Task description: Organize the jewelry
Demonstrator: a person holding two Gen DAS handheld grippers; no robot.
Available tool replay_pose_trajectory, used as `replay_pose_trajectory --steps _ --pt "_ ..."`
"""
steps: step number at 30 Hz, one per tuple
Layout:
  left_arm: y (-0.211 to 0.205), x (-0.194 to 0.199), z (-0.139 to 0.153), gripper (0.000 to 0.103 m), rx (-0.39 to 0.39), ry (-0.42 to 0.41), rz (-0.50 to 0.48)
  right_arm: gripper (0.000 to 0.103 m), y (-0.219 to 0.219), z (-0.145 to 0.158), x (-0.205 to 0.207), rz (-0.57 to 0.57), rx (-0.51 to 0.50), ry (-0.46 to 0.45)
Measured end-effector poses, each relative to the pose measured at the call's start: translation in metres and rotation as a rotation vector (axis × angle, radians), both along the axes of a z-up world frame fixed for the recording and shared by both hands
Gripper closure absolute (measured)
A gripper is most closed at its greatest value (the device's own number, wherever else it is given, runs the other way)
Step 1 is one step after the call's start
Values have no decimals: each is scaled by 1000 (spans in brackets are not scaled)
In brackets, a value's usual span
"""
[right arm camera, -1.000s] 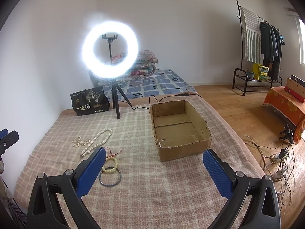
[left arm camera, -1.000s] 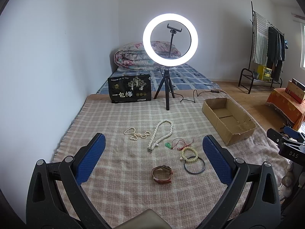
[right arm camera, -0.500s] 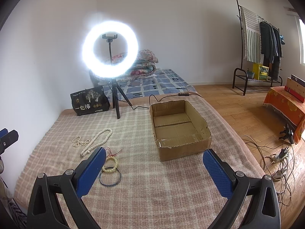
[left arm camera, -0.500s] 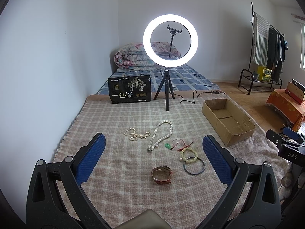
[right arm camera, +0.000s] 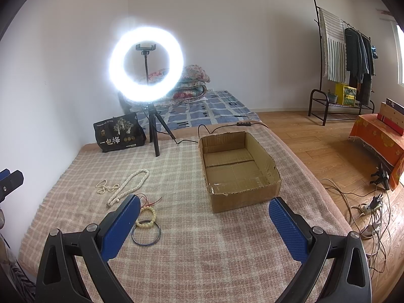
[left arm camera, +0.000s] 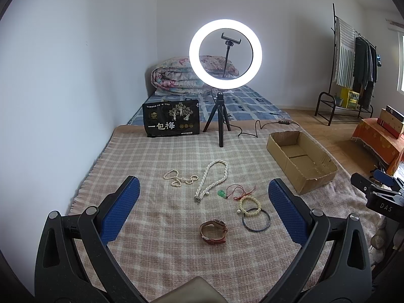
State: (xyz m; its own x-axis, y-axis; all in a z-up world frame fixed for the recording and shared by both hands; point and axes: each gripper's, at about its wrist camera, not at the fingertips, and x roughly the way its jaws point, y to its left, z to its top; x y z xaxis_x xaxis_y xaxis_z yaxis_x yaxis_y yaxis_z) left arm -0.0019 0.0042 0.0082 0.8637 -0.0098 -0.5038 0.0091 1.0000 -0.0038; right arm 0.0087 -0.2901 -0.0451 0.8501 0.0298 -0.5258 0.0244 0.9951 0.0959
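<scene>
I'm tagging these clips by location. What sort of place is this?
Most likely a bedroom at home, set up for filming: a folded quilt on a mattress, a clothes rack by the wall, and a ring light on the blanket.

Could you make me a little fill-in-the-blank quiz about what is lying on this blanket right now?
1. The cardboard box holds ____ pieces of jewelry.
2. The brown-strapped watch lies ____ to the left gripper than the long pearl necklace does.
3. The beaded bracelet overlaps the rim of the dark ____.
4. The right gripper has its blue fingers spread ____.

Answers: no; nearer; bangle; open
</scene>
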Motion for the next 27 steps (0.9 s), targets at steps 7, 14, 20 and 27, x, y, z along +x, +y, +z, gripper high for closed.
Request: replay_pose_trajectory --steps 7,14,20,27 --pt "0 0 0 0 -2 0 0 0 2 -3 0 1 0 2" --pt "0 0 0 0 -1 -1 0 0 1 -3 0 2 1 2" --pt "-1 -1 3 0 -1 3 0 0 1 -3 1 2 1 2" --pt "-5 4 4 0 8 14 15 0 4 -5 0 3 1 3"
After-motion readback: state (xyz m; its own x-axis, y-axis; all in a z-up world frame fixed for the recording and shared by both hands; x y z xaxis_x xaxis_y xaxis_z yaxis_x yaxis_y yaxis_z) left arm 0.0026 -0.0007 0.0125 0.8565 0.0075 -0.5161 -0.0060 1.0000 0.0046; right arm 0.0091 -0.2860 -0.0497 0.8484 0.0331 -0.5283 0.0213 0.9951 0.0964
